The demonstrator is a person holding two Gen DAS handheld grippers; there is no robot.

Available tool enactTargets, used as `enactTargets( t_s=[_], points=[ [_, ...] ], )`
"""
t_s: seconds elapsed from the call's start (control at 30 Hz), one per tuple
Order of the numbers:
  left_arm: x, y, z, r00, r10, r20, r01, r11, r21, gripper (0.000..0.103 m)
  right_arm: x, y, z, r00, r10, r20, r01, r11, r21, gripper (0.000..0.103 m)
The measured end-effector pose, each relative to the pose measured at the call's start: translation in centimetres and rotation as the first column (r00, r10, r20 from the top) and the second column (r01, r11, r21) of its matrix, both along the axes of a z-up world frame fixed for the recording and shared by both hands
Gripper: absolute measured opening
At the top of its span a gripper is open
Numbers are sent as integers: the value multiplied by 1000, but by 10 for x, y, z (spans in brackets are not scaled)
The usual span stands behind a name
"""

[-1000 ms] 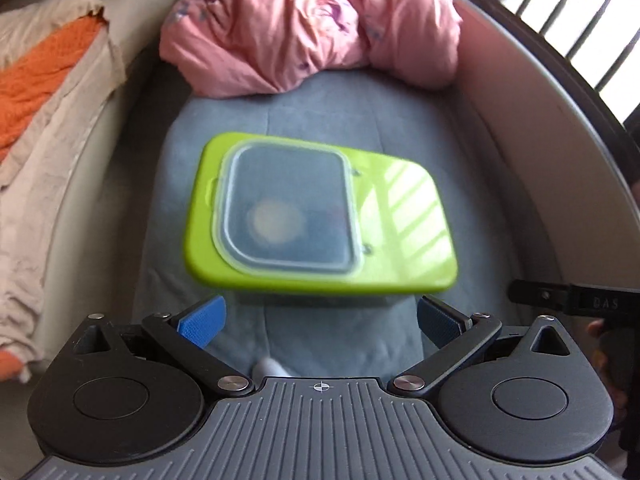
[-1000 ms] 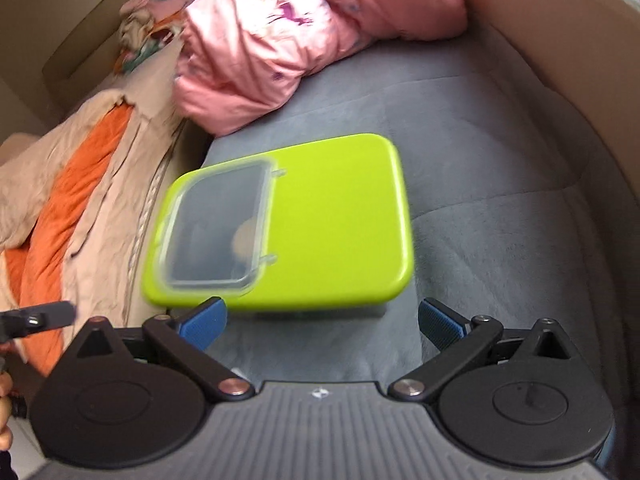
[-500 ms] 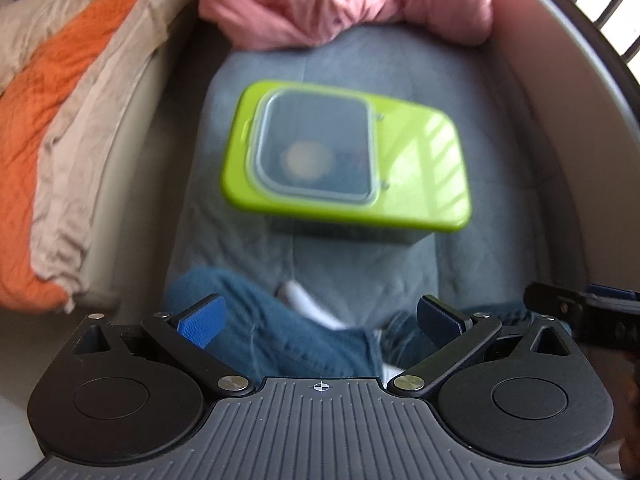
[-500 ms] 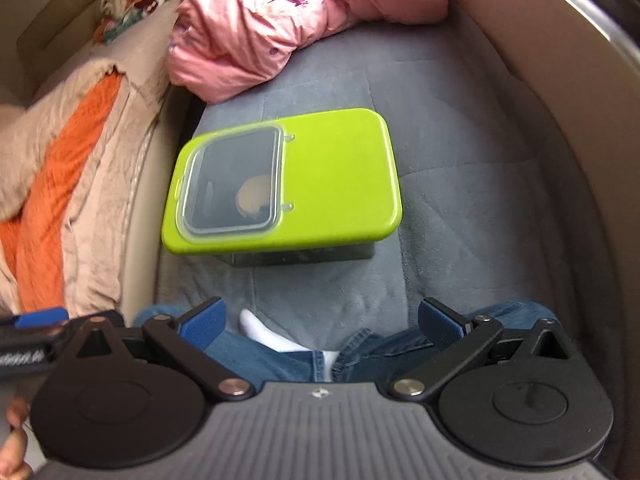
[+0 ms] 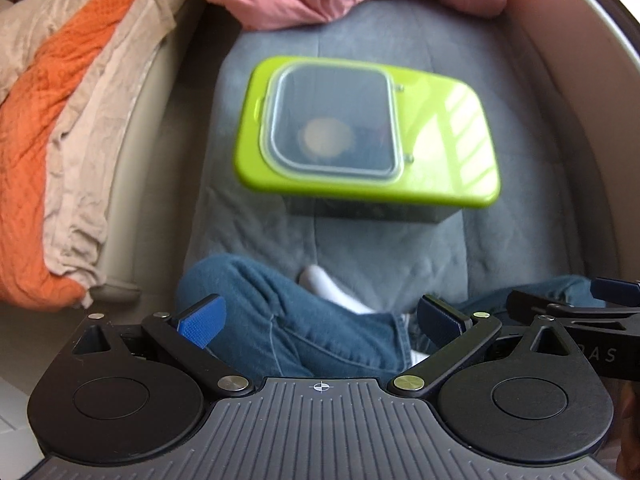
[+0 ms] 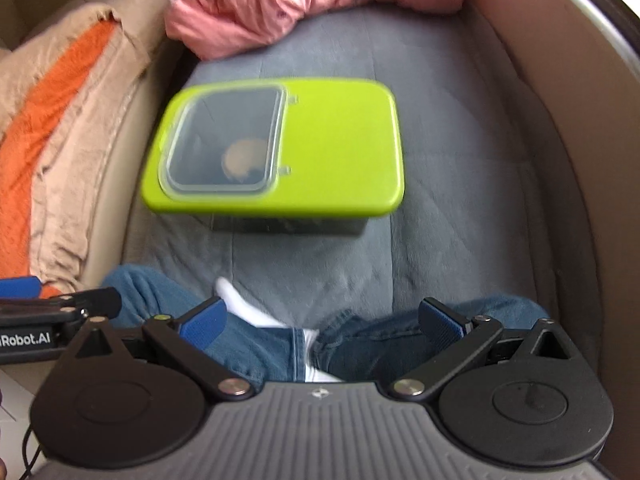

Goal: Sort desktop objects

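Nearest, both grippers are held up over the person's crossed legs [image 5: 280, 332] in jeans, a white sock [image 6: 240, 304] showing between them. The left gripper [image 5: 320, 320] has its fingers spread wide with nothing between them; the right gripper [image 6: 322, 320] is likewise released and empty. Each is well apart from the box.

Beyond the legs, on the grey cushion [image 5: 400, 264], stands the box [image 6: 280, 160]: a dark body under a lime-green lid, with a clear flap [image 5: 332, 120] lying flat and closed on its left half. Through the flap a pale round thing [image 5: 324, 140] shows inside; blur hides what it is. No loose objects to sort are in view on the cushion.

This fits either a box yet to be opened or one filled and closed again, so the step in hand cannot be settled.

Farthest lie a pink quilt [image 6: 304, 0] and, at left, an orange blanket [image 5: 52, 120].
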State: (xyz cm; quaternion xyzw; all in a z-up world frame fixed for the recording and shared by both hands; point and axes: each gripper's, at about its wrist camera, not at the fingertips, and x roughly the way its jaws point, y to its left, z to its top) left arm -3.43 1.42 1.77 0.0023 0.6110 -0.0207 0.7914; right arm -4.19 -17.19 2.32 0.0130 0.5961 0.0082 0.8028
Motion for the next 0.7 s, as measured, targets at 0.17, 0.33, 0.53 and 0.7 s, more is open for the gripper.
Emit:
enactTargets(
  t_s=[0.17, 0.33, 0.53, 0.7],
  points=[
    [-2, -3, -10, 1000, -4, -3, 4, 1000, 22, 103, 2, 2, -17, 999, 1, -40, -1, 1000, -11, 103],
    [-2, -6, -7, 1000, -7, 20, 6, 999, 51, 103, 3, -2, -15, 999, -7, -34, 7, 1000, 0, 103],
    [10, 4, 15, 997, 20, 81, -22, 999, 26, 103, 10, 2, 1, 1000, -3, 16, 3, 1000, -7, 103],
    [20, 11, 31, 990, 47, 130, -48, 999, 8, 103, 22, 10, 18, 997, 0, 72, 1, 1000, -22, 103]
  ],
)
